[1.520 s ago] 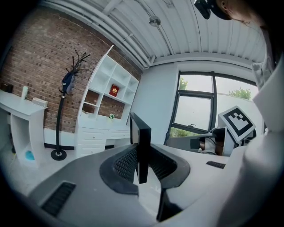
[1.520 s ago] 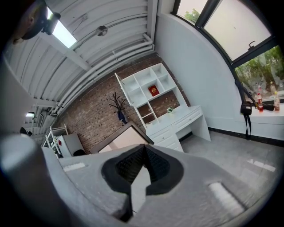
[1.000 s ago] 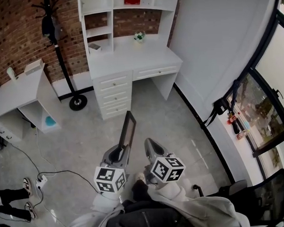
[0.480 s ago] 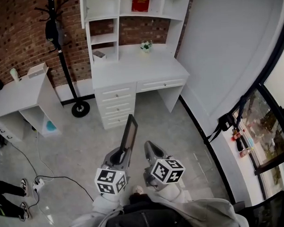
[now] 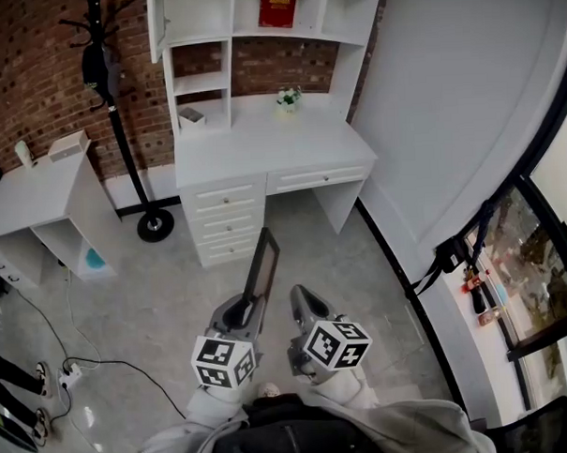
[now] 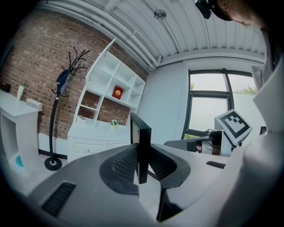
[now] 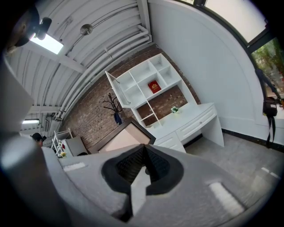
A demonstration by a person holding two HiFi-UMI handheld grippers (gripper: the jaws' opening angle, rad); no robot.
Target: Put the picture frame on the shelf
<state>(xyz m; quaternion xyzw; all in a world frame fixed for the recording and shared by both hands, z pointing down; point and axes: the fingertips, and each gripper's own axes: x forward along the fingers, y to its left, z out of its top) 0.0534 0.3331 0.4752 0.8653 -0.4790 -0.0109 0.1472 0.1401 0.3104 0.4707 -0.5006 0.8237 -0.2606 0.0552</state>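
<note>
The black picture frame [image 5: 263,267] stands edge-up over the grey floor, with my left gripper [image 5: 250,309] shut on its lower edge. In the left gripper view the frame [image 6: 141,142] shows edge-on, pinched between the ribbed pads of the left gripper [image 6: 141,163]. My right gripper [image 5: 300,301] travels just to the right of it, shut and holding nothing. From the right gripper [image 7: 144,153] the frame's pale face [image 7: 124,138] shows on the left. The white shelf unit [image 5: 221,31] rises over a white desk [image 5: 261,142] ahead, against the brick wall.
A red book [image 5: 279,5] stands in an upper compartment and a small plant [image 5: 285,97] on the desk. A black coat stand [image 5: 109,97] and a white side table [image 5: 33,190] are on the left. A cable [image 5: 130,364] crosses the floor. Windows [image 5: 520,276] run along the right.
Both grippers and the frame have come forward towards the desk and shelf unit, keeping their spacing. More of the upper shelf shows. The feet at the left edge have slid further out of view.
</note>
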